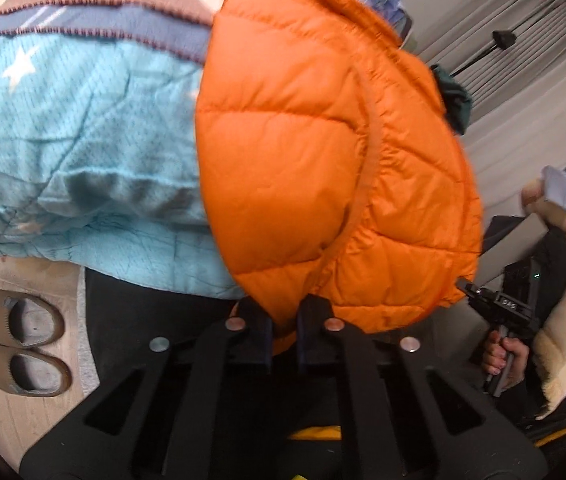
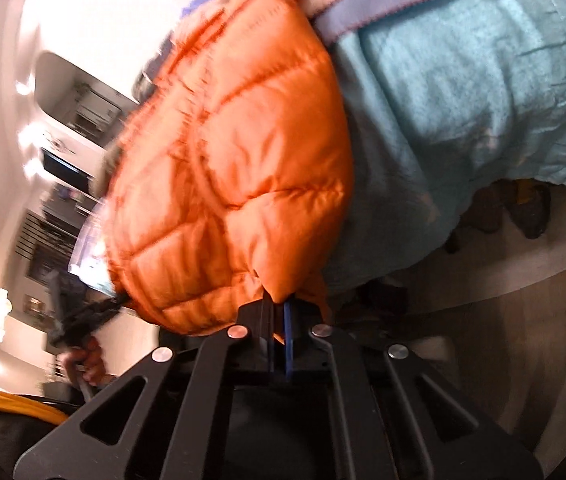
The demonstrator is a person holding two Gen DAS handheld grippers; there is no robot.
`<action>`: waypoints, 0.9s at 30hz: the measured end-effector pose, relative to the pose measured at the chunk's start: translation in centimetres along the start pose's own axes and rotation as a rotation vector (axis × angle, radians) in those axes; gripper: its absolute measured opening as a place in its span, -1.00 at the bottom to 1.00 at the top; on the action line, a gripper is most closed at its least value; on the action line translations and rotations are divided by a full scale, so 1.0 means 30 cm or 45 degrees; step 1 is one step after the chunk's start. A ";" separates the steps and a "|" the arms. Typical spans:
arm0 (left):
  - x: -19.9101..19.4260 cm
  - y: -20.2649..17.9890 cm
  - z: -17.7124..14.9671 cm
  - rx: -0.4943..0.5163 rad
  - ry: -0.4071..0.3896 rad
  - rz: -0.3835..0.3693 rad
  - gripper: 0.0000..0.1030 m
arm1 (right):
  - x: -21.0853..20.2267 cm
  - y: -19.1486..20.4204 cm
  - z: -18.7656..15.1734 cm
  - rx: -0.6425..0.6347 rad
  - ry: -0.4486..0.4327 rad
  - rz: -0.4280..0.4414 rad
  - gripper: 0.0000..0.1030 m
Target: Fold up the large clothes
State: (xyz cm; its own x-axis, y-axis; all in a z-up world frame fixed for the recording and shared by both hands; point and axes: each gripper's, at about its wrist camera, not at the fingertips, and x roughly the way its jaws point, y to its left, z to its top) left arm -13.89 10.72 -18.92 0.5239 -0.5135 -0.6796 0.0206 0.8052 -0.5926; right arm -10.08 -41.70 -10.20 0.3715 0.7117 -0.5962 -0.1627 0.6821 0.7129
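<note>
Jacket hem – between both claws.

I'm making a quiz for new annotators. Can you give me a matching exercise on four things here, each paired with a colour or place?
Things:
1. jacket
2. quilt
3. slippers
4. left claw

Descriptions:
A. light blue with white stars
B. on the floor by the bed
C. orange, puffy
D. shut on the jacket's hem

Pairs: 1-C, 2-A, 3-B, 4-D
</note>
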 end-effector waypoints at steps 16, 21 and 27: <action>-0.284 -0.096 0.134 0.024 -0.232 -0.442 -0.87 | -0.184 0.209 0.107 -0.124 -0.173 0.383 -0.94; -0.329 -0.137 0.211 0.083 -0.288 -0.519 -0.87 | -0.205 0.279 0.196 -0.182 -0.252 0.503 -0.94; -0.385 -0.163 0.382 0.049 -0.379 -0.685 -0.87 | -0.201 0.330 0.376 -0.164 -0.325 0.680 -0.94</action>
State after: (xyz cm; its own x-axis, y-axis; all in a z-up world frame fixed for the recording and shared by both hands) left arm -10.28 16.11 -3.21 0.6467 -0.7504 -0.1365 0.3757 0.4692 -0.7992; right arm -3.62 -41.12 4.62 0.4128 0.9095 -0.0498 -0.4907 0.2681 0.8291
